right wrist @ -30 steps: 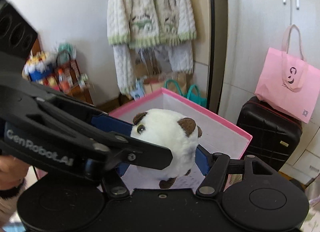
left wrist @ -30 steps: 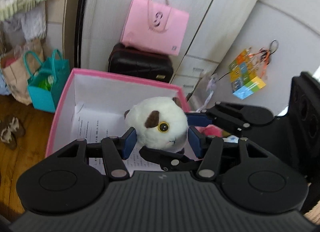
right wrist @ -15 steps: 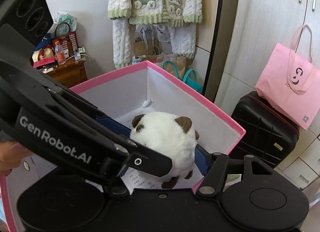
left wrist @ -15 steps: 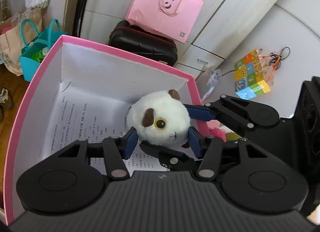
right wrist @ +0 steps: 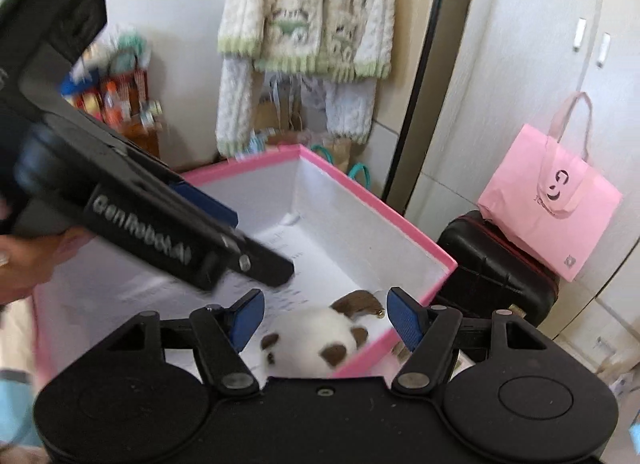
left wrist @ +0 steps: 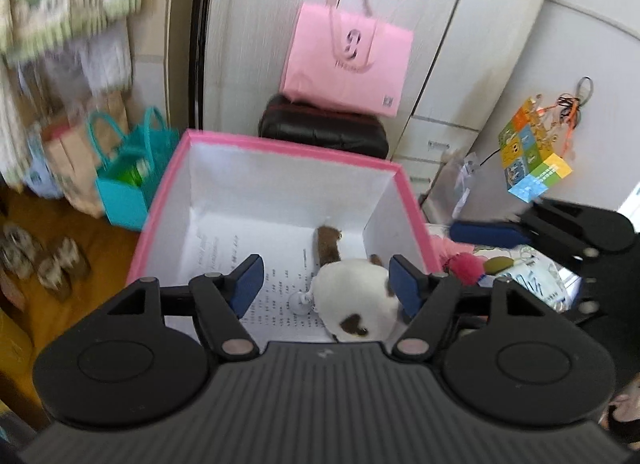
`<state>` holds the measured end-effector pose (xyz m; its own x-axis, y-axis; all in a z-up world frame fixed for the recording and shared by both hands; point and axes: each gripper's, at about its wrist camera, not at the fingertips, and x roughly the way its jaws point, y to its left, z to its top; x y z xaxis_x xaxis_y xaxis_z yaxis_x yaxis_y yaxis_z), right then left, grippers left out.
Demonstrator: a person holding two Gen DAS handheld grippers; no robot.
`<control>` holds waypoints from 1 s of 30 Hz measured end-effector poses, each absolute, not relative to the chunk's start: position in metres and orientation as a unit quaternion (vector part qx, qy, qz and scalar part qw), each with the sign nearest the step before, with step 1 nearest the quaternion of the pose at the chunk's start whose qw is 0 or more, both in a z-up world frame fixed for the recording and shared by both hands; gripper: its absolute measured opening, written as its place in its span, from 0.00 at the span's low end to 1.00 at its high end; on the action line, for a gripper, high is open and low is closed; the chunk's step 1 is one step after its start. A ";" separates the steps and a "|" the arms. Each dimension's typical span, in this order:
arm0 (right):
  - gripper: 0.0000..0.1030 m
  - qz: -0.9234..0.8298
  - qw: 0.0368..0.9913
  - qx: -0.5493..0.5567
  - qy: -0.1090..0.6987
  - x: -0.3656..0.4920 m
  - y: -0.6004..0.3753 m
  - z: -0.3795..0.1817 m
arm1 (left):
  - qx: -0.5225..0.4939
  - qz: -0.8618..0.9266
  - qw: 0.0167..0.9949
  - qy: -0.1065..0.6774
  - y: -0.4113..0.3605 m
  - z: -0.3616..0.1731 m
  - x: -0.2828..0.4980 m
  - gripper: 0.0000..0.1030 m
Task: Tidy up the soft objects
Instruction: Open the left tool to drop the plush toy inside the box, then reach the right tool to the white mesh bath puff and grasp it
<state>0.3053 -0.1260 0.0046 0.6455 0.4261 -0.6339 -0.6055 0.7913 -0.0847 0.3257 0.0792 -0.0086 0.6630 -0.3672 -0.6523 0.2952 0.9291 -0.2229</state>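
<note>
Both tongs are spreading their jaws with nothing gripped. The left tongs (left wrist: 326,284) stand wide over the pink box (left wrist: 280,141), and the white-and-brown plush toy (left wrist: 356,304) lies loose on the box floor below — just beside the right pad, on a printed sheet (left wrist: 280,304). The right tongs (right wrist: 324,318) gape above the same toy (right wrist: 316,344). Beyond stand a black suitcase (left wrist: 324,129) and pink bag (left wrist: 348,67).

"GenRobot.AI" on left tool (right wrist: 256,260)
</note>
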 end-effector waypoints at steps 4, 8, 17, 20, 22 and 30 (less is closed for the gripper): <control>0.71 0.302 0.903 -0.044 0.303 0.258 -0.167 0.019 | -0.007 -0.182 0.923 0.340 0.077 0.015 0.285 0.69; 0.71 0.294 0.908 -0.010 0.299 0.214 -0.197 0.026 | 0.007 -0.208 0.922 0.326 0.071 0.035 0.250 0.71; 0.71 0.258 0.916 -0.012 0.306 0.129 -0.246 0.044 | 0.030 -0.309 0.897 0.316 0.043 0.057 0.175 0.71; 0.71 0.249 0.916 -0.010 0.314 0.109 -0.259 0.040 | 0.049 -0.326 0.890 0.314 0.027 0.053 0.154 0.71; 0.72 0.239 0.916 -0.011 0.322 0.097 -0.268 0.034 | 0.061 -0.336 0.886 0.314 0.014 0.048 0.146 0.71; 0.72 0.194 0.919 -0.020 0.342 0.065 -0.299 -0.002 | 0.091 -0.374 0.861 0.333 -0.031 0.017 0.128 0.71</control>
